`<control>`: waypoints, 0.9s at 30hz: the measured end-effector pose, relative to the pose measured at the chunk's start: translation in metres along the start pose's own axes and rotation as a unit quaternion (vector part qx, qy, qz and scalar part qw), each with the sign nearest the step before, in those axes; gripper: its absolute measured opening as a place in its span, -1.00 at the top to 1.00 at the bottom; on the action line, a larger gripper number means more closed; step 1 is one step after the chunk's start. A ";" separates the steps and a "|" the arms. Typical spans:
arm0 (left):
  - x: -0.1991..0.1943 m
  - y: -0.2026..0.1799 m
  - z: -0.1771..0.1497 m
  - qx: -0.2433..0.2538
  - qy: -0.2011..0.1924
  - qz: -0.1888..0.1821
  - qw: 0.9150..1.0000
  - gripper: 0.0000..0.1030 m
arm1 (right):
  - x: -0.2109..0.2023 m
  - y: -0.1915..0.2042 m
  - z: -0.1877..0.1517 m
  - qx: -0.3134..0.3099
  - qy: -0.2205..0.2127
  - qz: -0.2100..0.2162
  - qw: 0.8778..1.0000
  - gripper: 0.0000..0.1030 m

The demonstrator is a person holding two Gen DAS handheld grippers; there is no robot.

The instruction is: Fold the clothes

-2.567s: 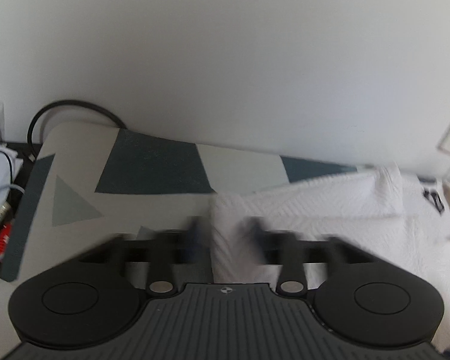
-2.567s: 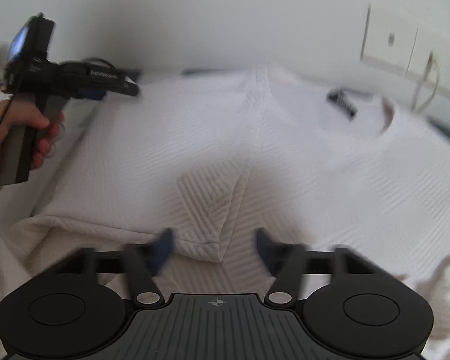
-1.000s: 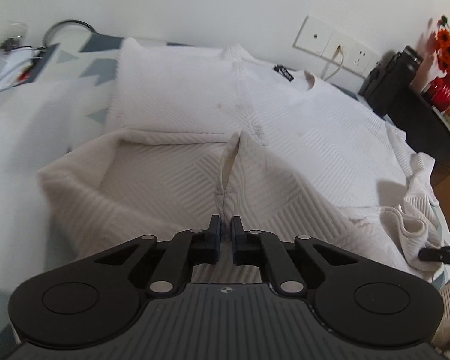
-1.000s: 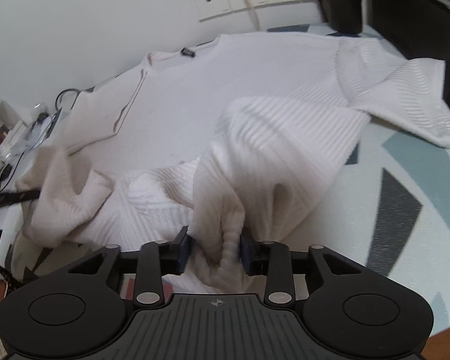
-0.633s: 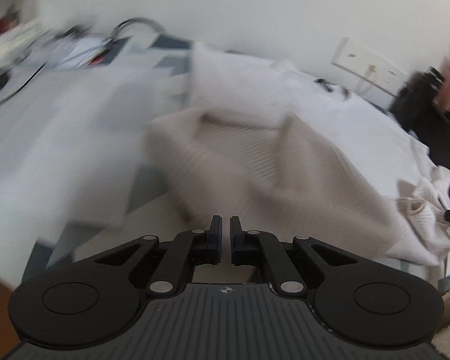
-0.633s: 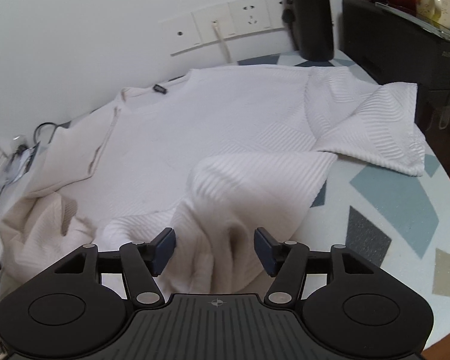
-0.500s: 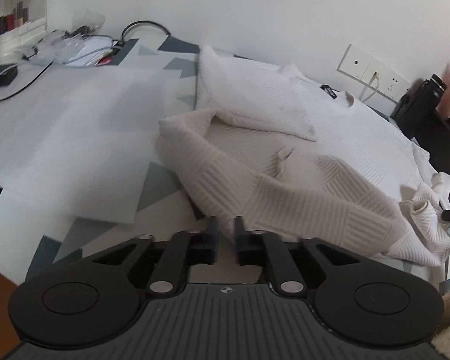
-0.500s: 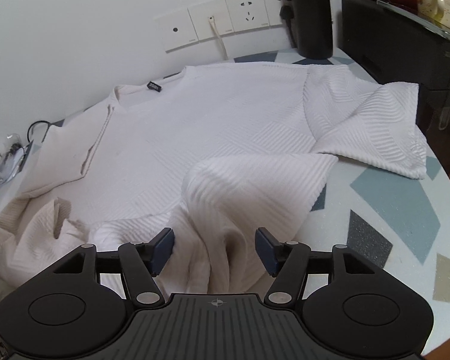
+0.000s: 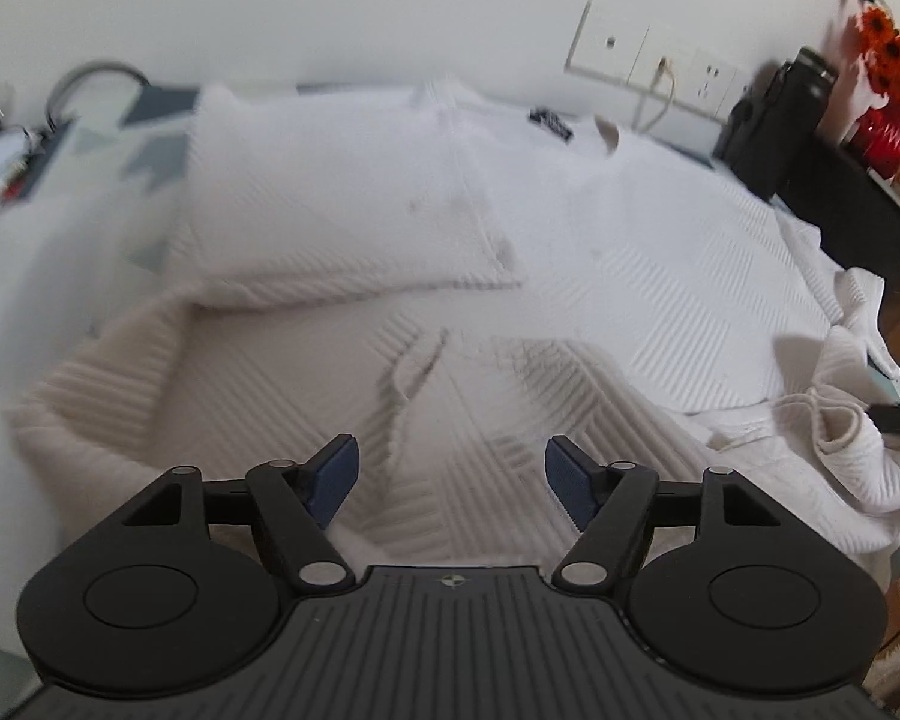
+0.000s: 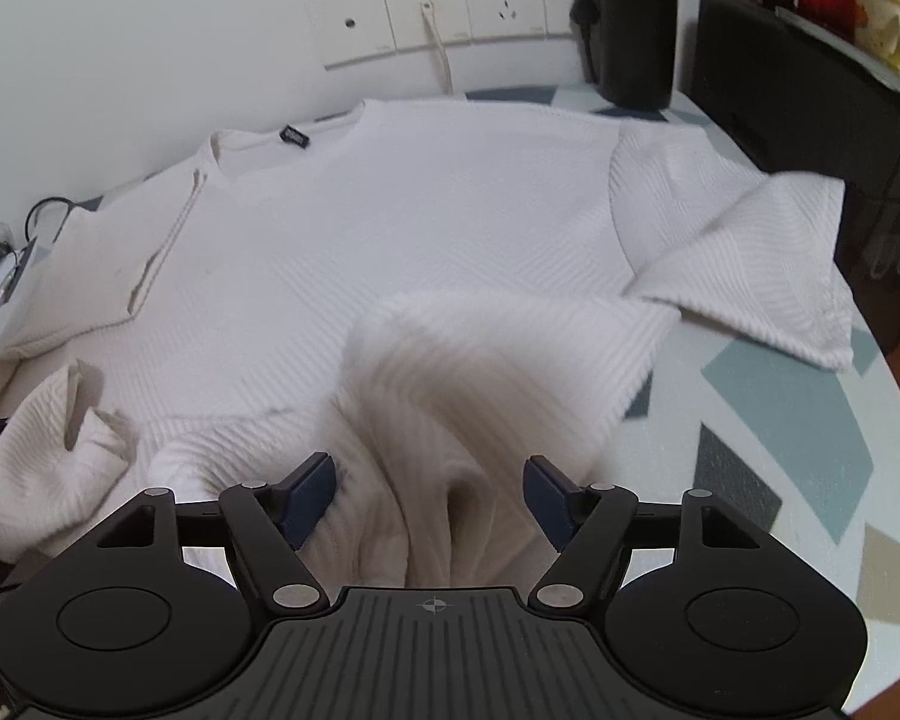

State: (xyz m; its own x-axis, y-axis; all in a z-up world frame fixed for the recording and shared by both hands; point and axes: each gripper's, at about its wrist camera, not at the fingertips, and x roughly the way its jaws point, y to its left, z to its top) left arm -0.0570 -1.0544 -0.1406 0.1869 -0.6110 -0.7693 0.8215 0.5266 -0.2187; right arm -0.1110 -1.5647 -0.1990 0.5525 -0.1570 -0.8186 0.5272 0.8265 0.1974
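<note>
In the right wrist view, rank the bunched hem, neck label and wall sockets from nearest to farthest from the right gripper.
1. Bunched hem, right between the open fingers of the right gripper.
2. Neck label, far side of the sweater, left.
3. Wall sockets, on the wall behind.

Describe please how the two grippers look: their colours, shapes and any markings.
The left gripper and the right gripper look alike: a matte black ribbed body with a small crosshair mark in the middle, two round black discs at the sides, black linkage arms with silver pivot pins, and dark blue ribbed pads on the fingertips. No cables show.
</note>
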 end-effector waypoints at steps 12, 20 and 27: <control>-0.009 0.022 -0.015 -0.064 -0.008 -0.023 0.998 0.81 | 0.021 0.006 0.015 -0.022 -0.004 -0.011 1.000 -0.33; -0.083 0.035 -0.041 -0.120 -0.070 0.012 0.990 0.83 | 0.031 -0.024 0.013 0.078 0.012 0.029 0.996 0.37; -0.131 0.049 -0.085 -0.185 -0.095 0.062 0.976 0.83 | 0.006 -0.033 -0.003 0.088 -0.021 0.051 0.995 0.70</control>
State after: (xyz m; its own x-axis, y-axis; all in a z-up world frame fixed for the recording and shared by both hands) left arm -0.0875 -0.8982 -0.1014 0.3978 -0.6093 -0.6859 0.5421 0.7593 -0.3601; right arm -0.1272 -1.5912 -0.2117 0.6328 -0.1025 -0.7675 0.5704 0.7320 0.3726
